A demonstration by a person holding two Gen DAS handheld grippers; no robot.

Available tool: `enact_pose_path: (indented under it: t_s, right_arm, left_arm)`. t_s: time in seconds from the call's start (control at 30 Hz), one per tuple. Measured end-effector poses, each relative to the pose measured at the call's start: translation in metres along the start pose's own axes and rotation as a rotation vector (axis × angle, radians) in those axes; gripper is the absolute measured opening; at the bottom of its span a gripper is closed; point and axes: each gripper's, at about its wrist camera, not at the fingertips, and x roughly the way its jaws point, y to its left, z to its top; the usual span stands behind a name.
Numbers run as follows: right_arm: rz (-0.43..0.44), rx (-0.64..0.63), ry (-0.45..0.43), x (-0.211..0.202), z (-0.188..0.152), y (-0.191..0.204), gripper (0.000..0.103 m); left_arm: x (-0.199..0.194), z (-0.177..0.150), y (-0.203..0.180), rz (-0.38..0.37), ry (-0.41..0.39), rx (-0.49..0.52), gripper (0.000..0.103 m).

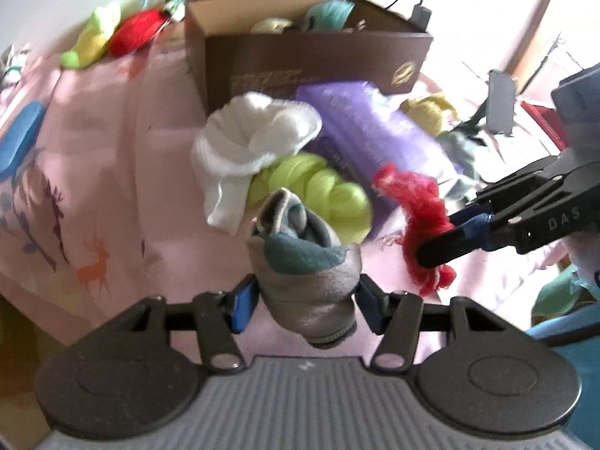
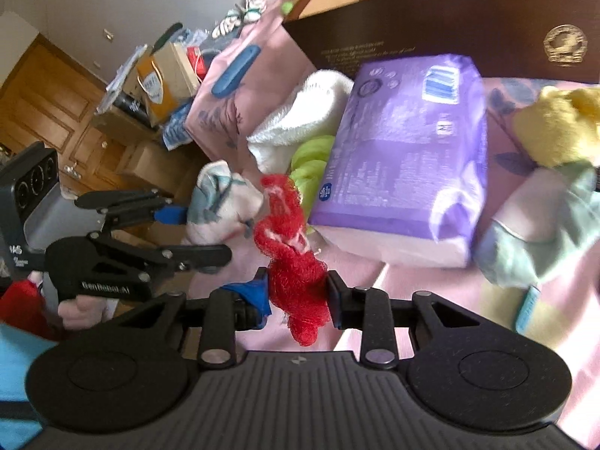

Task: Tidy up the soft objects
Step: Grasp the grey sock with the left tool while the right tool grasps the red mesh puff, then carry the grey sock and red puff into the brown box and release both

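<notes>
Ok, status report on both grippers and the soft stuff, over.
Left gripper shut on grey sock bundle. Right gripper shut on red mesh puff. Brown box ahead, purple pack before it.

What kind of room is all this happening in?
Probably a lived-in bedroom: a pink printed bedsheet under scattered soft things, a wooden panelled door, and stacked cardboard boxes along the wall.

"GenRobot.AI" on left hand-held gripper (image 2: 210,236), "DAS" on right hand-held gripper (image 1: 438,240)
</notes>
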Motion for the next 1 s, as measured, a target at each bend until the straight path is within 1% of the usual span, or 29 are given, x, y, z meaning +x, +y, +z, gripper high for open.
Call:
enact_pose_path:
  t_s: [0.1,0.2,0.33,0.4,0.53,0.63,0.8,0.9,1.0]
  right_arm:
    - [0.006,0.011,-0.046,-0.018,-0.002,0.004,0.014]
    - [-0.008,0.037,-0.124,-0.037,0.001,0.004,0.014]
    - [-0.046,0.073,-0.244,-0.061,0.015,-0.003,0.014]
    - [-0.064,0.083,-0.296,-0.067,0.027,-0.004,0.014]
    - [-0.108,0.077,-0.386,-0.074,0.063,-0.005,0.014]
    - [-0.138,0.059,-0.45,-0.077,0.094,-0.005,0.014]
    - [-0.194,0.019,-0.522,-0.078,0.139,-0.016,0.014]
    - [-0.218,-0.003,-0.537,-0.07,0.161,-0.023,0.015]
    - [-0.266,-0.017,-0.53,-0.052,0.177,-0.033,0.015]
  left_arm:
    - [-0.014,0.009,-0.005,-0.03,-0.039,0.047,0.06]
    - [-0.024,0.02,-0.008,-0.076,-0.086,0.09,0.06]
    - [-0.035,0.04,-0.013,-0.114,-0.167,0.136,0.06]
    - [-0.038,0.054,-0.014,-0.12,-0.208,0.15,0.06]
    - [-0.038,0.091,-0.013,-0.085,-0.299,0.165,0.06]
    - [-0.032,0.122,-0.008,-0.029,-0.356,0.138,0.061]
    - [-0.011,0.171,0.01,0.053,-0.383,0.051,0.061]
    - [0.004,0.195,0.017,0.108,-0.397,0.013,0.061]
    - [0.019,0.214,0.026,0.134,-0.403,-0.031,0.061]
